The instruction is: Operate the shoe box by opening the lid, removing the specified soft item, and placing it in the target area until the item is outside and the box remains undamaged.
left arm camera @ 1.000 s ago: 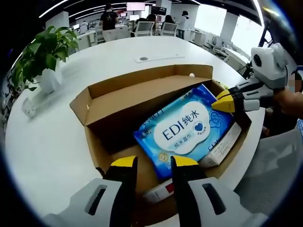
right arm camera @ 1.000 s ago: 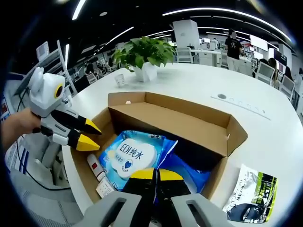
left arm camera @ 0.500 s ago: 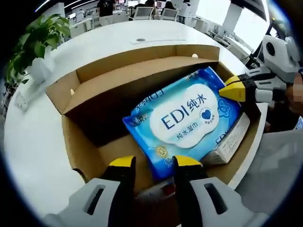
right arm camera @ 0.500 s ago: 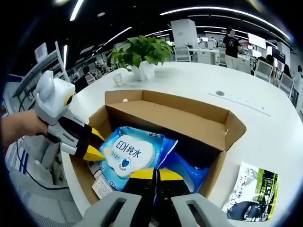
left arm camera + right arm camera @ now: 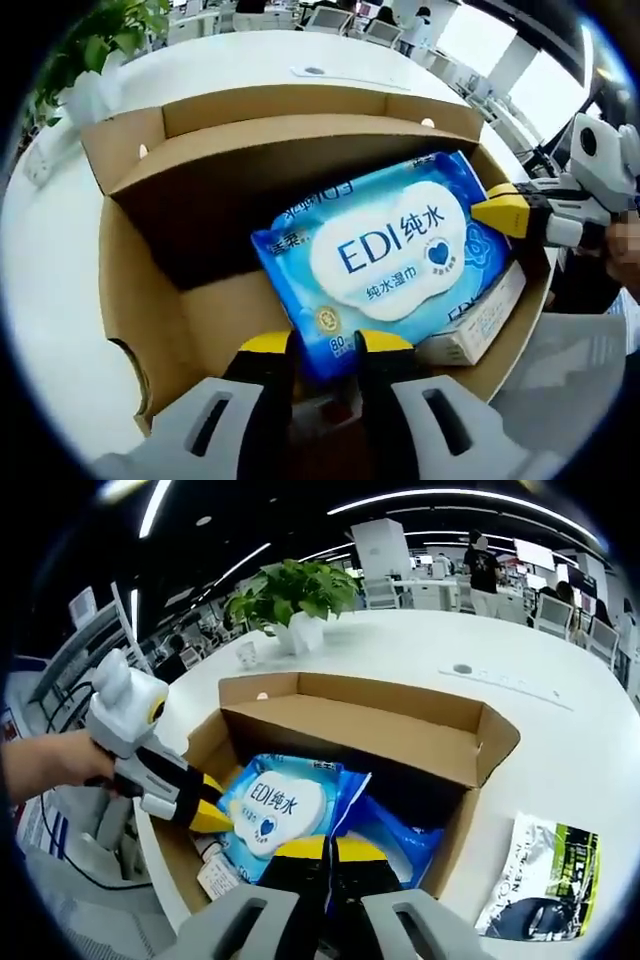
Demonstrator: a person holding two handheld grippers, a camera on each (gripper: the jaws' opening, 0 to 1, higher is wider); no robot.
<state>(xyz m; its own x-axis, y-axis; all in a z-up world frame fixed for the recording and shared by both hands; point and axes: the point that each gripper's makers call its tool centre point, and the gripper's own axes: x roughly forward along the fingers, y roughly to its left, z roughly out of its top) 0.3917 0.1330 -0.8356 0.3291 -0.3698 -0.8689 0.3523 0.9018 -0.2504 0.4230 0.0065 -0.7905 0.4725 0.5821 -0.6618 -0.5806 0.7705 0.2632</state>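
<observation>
The open cardboard shoe box [image 5: 150, 300] is sitting on the white table [image 5: 50, 260], its lid flap folded back along the far side. Inside it, a blue pack of wet wipes [image 5: 385, 255] with a white label is lying tilted against the box's contents, with a small white carton [image 5: 480, 320] just beside its lower edge.

In the left gripper view, the left gripper [image 5: 313, 345] is reaching into the near end of the box, its 2 yellow-tipped jaws set a narrow gap apart on either side of the pack's near edge; whether they are pressing on it cannot be told. The right gripper [image 5: 505, 215] is coming in from the right, its jaws drawn together on the far edge of the pack.

In the right gripper view, that gripper's [image 5: 325, 848] jaws are meeting over the blue wrapper. A person's hand [image 5: 45, 770] is holding the other gripper. A dark printed packet [image 5: 540, 875] is lying on the table beside the box, and a potted plant [image 5: 290, 595] is standing farther back.
</observation>
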